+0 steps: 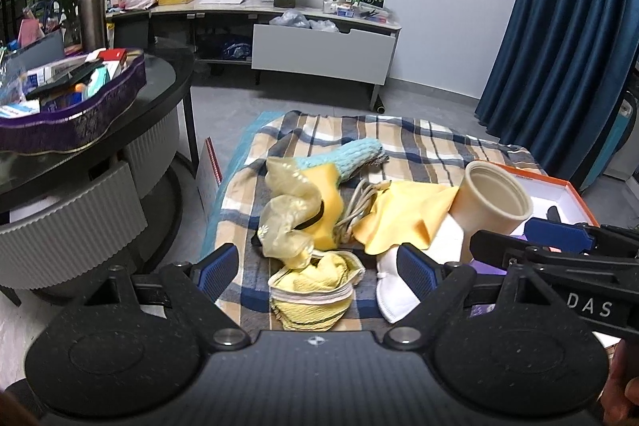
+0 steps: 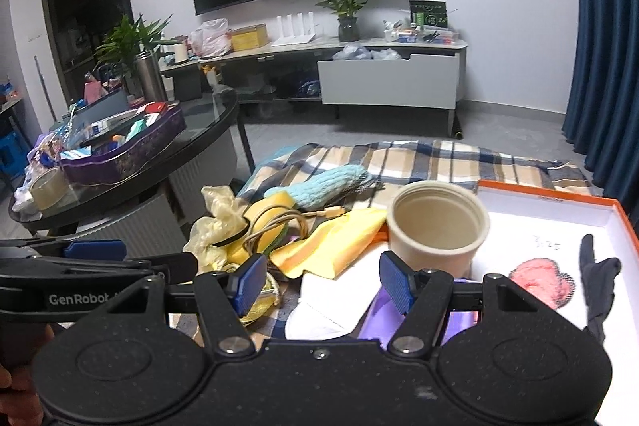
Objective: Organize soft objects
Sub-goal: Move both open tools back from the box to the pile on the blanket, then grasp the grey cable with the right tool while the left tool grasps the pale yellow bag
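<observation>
A heap of soft things lies on a plaid blanket [image 1: 419, 142]: a blue knit piece [image 1: 355, 156], a yellow sponge [image 1: 325, 202], a sheer yellow scrunchie [image 1: 285, 214], a yellow cloth [image 1: 403, 218], a white mask [image 1: 393, 292] and a rolled yellow fabric bundle [image 1: 315, 290]. My left gripper [image 1: 317, 268] hovers open just above the bundle. My right gripper [image 2: 322, 282] is open over the white mask [image 2: 323, 302], beside a purple item [image 2: 377, 318]. An orange box [image 2: 623, 222] on the right holds a pink knit piece [image 2: 539, 282] and a black glove [image 2: 599, 286].
A beige cup [image 2: 437, 230] leans at the box's near corner, and a beige cable [image 1: 355, 210] lies in the heap. A round black glass table [image 1: 167, 74] carrying a purple tin [image 1: 80, 114] stands close on the left. A TV stand [image 1: 319, 50] lines the far wall.
</observation>
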A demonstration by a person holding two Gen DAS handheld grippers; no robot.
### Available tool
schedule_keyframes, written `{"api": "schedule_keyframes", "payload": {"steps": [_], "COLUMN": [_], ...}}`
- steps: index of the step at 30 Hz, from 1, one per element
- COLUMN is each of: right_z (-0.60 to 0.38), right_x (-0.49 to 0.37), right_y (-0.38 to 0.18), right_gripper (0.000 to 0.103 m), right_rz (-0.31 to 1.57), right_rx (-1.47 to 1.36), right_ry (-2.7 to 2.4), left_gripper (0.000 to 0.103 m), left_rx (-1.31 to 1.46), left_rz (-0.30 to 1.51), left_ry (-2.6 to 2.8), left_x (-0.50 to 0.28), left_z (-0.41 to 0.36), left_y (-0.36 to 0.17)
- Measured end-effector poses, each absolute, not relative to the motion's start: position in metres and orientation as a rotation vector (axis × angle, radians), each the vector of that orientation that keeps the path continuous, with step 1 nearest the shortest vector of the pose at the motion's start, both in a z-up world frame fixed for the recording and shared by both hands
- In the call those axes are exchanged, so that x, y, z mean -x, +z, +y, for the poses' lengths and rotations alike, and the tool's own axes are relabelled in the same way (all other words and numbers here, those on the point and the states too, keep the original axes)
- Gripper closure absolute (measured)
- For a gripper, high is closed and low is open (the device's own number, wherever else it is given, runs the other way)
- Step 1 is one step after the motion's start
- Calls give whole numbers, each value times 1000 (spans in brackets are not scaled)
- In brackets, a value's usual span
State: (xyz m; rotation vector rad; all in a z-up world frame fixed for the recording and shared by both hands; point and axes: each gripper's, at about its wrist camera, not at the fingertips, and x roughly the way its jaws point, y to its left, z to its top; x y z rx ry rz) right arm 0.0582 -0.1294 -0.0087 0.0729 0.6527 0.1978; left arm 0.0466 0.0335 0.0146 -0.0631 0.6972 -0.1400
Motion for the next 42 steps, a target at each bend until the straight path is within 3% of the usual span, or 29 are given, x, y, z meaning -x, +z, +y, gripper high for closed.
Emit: {"api": "schedule_keyframes", "payload": {"steps": [24,25,27,28,29,31,42], "right_z": [-68,-66,-64,-65,-65,-67,-98], "right_x": [-149,-153,-162,-165,-166,-163,-137], "right_y": [-55,-57,-60,-62,-62,-59,-23], "right_gripper": [28,32,51,68,78,87,91], "right_rz": [826,830,834,837,834,807,676], "right_rx": [-158,-154,-158,-170,-173,-175,-188], "right_ry": [213,202,192,195,193,185,207], "left_gripper": [14,14,14,14,14,14,8], "left_rx": [82,83,89,92,96,98,85], "left_rz": [746,746,748,748,746,745,709], "left_ry": [-48,-48,-52,-52,-55,-61,-123], "left_x": [-69,-70,-73,-73,-74,-76,-95], "left_z": [82,83,86,87,88,89,74], "left_y": [-22,-23,-25,-25,-25,-26,-27]}}
